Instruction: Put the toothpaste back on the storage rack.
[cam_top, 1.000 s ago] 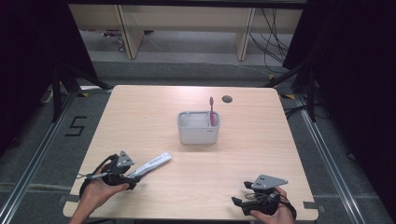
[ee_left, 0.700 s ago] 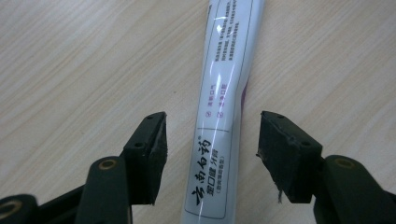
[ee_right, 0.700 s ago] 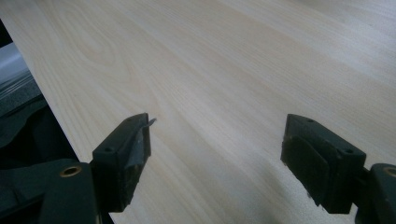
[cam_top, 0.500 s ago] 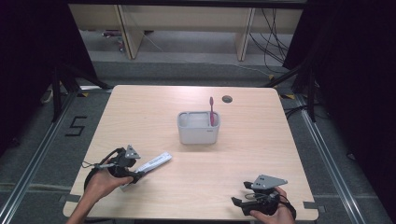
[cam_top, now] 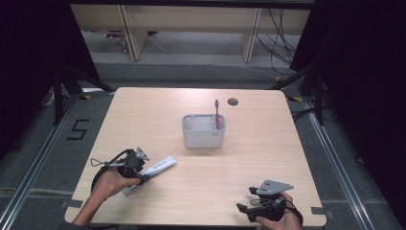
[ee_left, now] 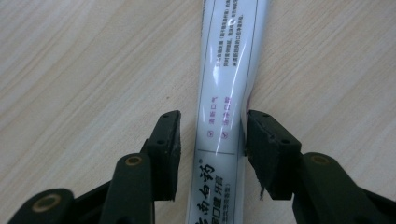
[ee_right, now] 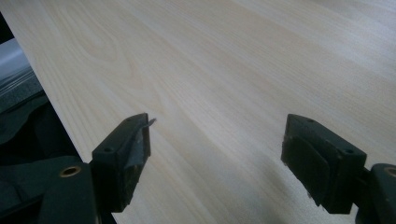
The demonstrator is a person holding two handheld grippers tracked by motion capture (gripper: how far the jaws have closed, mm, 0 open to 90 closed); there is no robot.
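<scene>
Two hand-held grippers work the near table (cam_top: 201, 191) edge: the right hand-held gripper (cam_top: 246, 213) rests wide open over bare wood, while the left hand-held gripper (ee_left: 212, 140) has been closing around the toothpaste tube (ee_left: 224, 93), lying flat, one pad touching. Farther back stands a grey holder (cam_top: 203, 132) with a red toothbrush (cam_top: 217, 114).
</scene>
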